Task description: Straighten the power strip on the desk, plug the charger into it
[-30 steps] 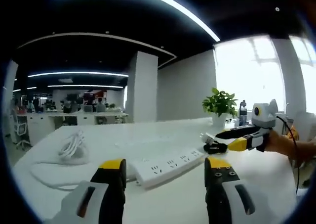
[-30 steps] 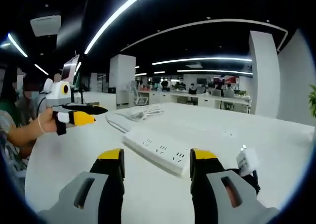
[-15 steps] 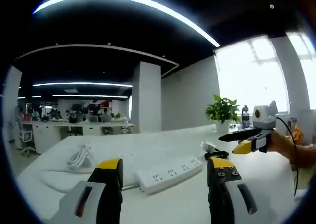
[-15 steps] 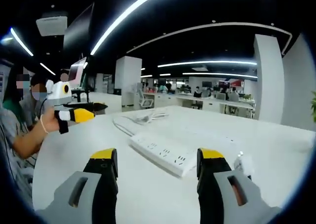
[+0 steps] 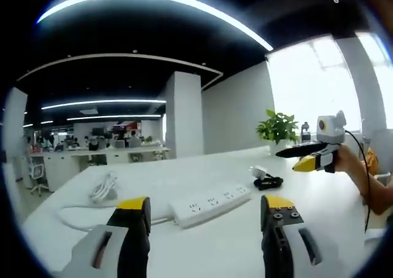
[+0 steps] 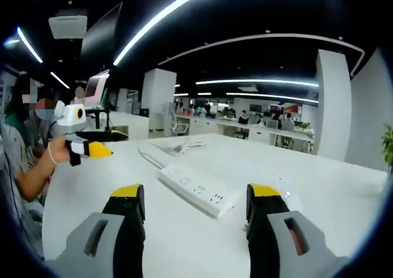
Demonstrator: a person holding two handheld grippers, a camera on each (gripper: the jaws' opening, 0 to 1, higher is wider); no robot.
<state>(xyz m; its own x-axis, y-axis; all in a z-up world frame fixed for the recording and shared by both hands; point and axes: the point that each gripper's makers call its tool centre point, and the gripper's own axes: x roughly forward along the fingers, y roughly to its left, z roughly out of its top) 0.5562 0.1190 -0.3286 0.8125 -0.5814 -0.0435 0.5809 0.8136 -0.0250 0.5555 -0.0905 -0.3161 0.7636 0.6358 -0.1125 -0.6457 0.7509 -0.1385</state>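
Left gripper view showed the power strip (image 5: 208, 204) lying on the desk (image 5: 202, 253), the charger (image 5: 264, 178) just beside its far end, unplugged, both grippers' jaws spread and empty for approach.

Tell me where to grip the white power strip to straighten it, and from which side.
Probably best to grip the long white plastic power strip across its narrow width near the end by the small white charger with black cord, coming down from above. It lies flat on the white desk, so only its long side edges are free for the jaws.
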